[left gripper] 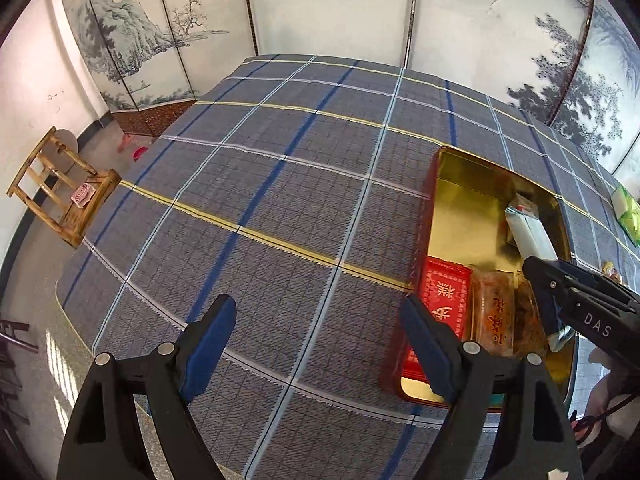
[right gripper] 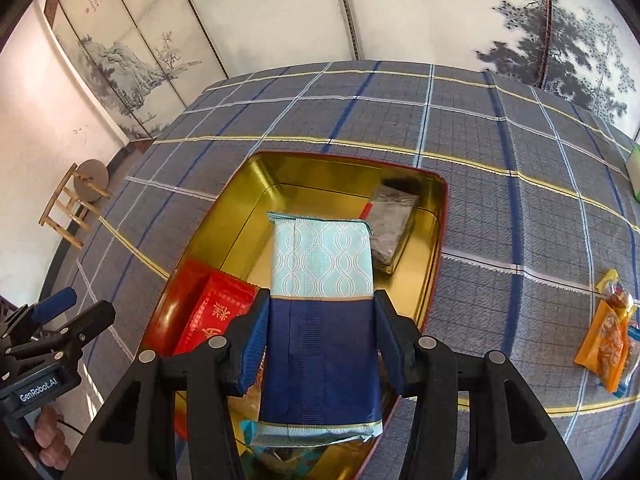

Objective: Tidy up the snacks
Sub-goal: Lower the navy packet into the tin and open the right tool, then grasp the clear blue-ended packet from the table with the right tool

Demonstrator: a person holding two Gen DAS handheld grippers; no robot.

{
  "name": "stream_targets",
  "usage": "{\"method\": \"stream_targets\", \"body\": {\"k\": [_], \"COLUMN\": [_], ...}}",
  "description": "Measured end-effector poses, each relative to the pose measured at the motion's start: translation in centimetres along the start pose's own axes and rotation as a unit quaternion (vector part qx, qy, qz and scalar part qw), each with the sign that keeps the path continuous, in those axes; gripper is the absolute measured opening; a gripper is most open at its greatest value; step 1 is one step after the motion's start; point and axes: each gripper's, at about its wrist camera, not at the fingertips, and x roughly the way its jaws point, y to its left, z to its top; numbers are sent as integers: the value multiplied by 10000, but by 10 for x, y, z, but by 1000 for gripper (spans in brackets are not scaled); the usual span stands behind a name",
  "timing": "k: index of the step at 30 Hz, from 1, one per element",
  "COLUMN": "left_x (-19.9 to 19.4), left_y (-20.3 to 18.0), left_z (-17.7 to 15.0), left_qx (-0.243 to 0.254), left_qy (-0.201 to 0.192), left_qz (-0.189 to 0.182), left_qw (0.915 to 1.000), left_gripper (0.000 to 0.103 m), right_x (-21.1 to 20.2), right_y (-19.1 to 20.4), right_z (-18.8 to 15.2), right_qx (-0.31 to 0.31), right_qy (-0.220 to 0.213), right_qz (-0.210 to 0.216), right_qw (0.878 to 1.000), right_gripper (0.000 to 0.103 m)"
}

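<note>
A red tin with a gold inside (right gripper: 240, 196) lies open on the plaid tablecloth; it also shows in the left wrist view (left gripper: 460, 216). My right gripper (right gripper: 320, 340) is shut on a blue and pale-teal snack packet (right gripper: 320, 280) and holds it over the tin. In the tin lie a red packet (right gripper: 212, 312), a grey foil packet (right gripper: 394, 224) and an orange-brown packet (left gripper: 492, 312). My left gripper (left gripper: 320, 344) is open and empty over the cloth, left of the tin.
An orange snack bag (right gripper: 608, 340) lies on the cloth to the right of the tin. A green packet (left gripper: 628, 208) sits at the far right edge. A wooden stool (left gripper: 60, 188) stands on the floor at the left. Painted folding screens stand behind the table.
</note>
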Motion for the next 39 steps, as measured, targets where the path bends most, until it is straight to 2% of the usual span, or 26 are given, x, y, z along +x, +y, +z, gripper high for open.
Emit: {"method": "stream_targets", "body": {"k": [6, 11, 17, 21, 24, 26, 27, 30, 33, 38, 39], "left_x": [3, 1, -9, -18, -25, -29, -31, -36, -40, -40, -41], "left_y": [4, -4, -23, -43, -61, -74, -80, -99, -118, -145, -151], "left_z": [-4, -3, 0, 4, 7, 8, 8, 9, 8, 4, 3], "left_qx": [-14, 22, 170, 287, 454, 567, 610, 736, 863, 1120, 1162], "left_qy": [90, 89, -6, -85, -130, -182, -197, -216, -220, -139, -131], "left_qz": [21, -9, -69, -172, -262, -285, -307, -408, -493, -564, -569], "left_qw": [10000, 10000, 9998, 9994, 9985, 9978, 9975, 9962, 9948, 9920, 9915], "left_gripper": [82, 82, 82, 82, 82, 82, 82, 82, 82, 82, 82], "right_x": [23, 18, -37, -84, -109, -115, -117, -115, -111, -90, -84], "right_y": [16, 16, -13, -68, -126, -160, -176, -212, -228, -228, -225], "right_z": [-7, -9, -14, -24, -39, -45, -51, -66, -73, -74, -74], "right_qx": [-100, -184, 21, 295, 508, 567, 660, 773, 763, 670, 599], "right_qy": [209, 94, -376, -776, -919, -810, -723, -433, -353, -335, -314], "right_qz": [-36, -71, 361, 21, -709, -1336, -1517, -1737, -1731, -1605, -1608], "right_qw": [9997, 9998, 9986, 9966, 9919, 9861, 9836, 9808, 9813, 9842, 9847], "right_gripper": [52, 58, 58, 58, 58, 58, 58, 56, 46, 42, 37]}}
